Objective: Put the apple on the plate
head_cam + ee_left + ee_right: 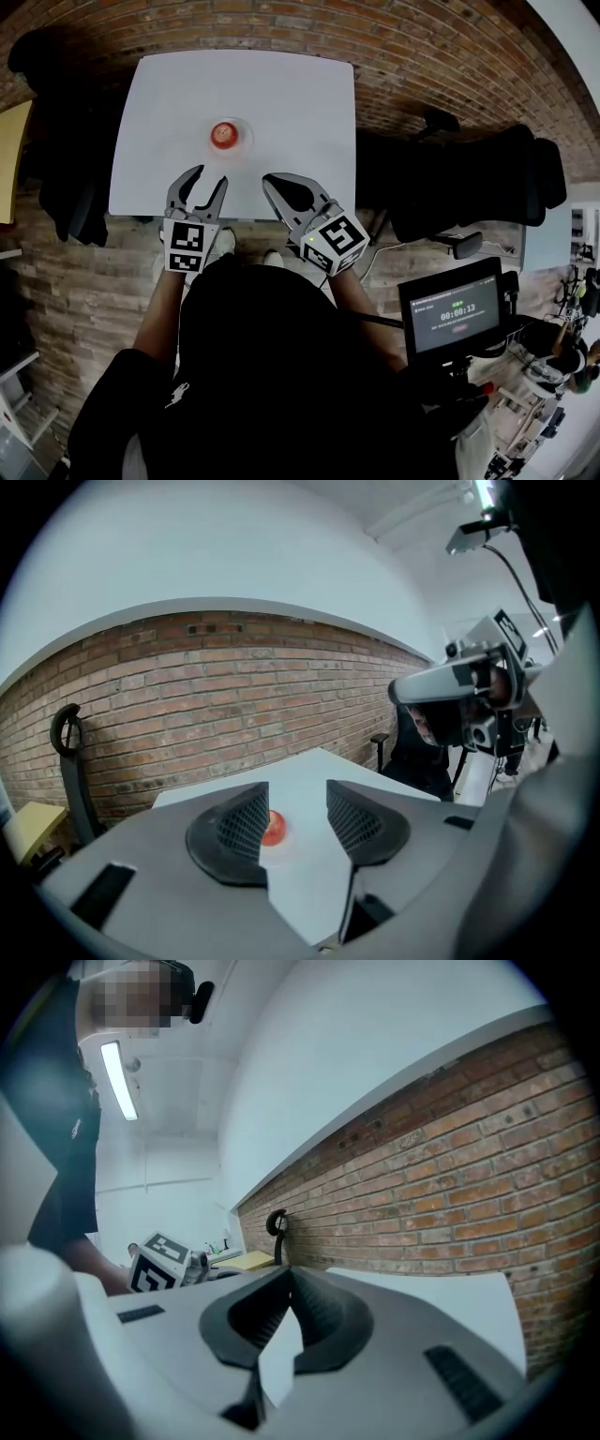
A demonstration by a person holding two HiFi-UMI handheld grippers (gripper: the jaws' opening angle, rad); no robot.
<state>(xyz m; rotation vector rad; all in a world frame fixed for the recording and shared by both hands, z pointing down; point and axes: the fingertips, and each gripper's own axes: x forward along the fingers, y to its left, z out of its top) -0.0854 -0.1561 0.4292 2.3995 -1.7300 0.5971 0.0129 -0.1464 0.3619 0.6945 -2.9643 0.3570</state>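
We read one text only: the white timer digits "00:00:13" on the black rectangular monitor screen point(455, 323) at the near right; its smaller lines are illegible.

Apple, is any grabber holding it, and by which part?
Nothing is held. The apple sits on the plate; the left gripper and right gripper are both empty.

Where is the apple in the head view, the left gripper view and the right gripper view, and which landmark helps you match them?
Head view: apple upper centre-left, on the white table.
Left gripper view: apple low, just left of centre, on the white table.
Right gripper view: no apple; only the white table at right.
Shared landmark: the white table, seen in all three.
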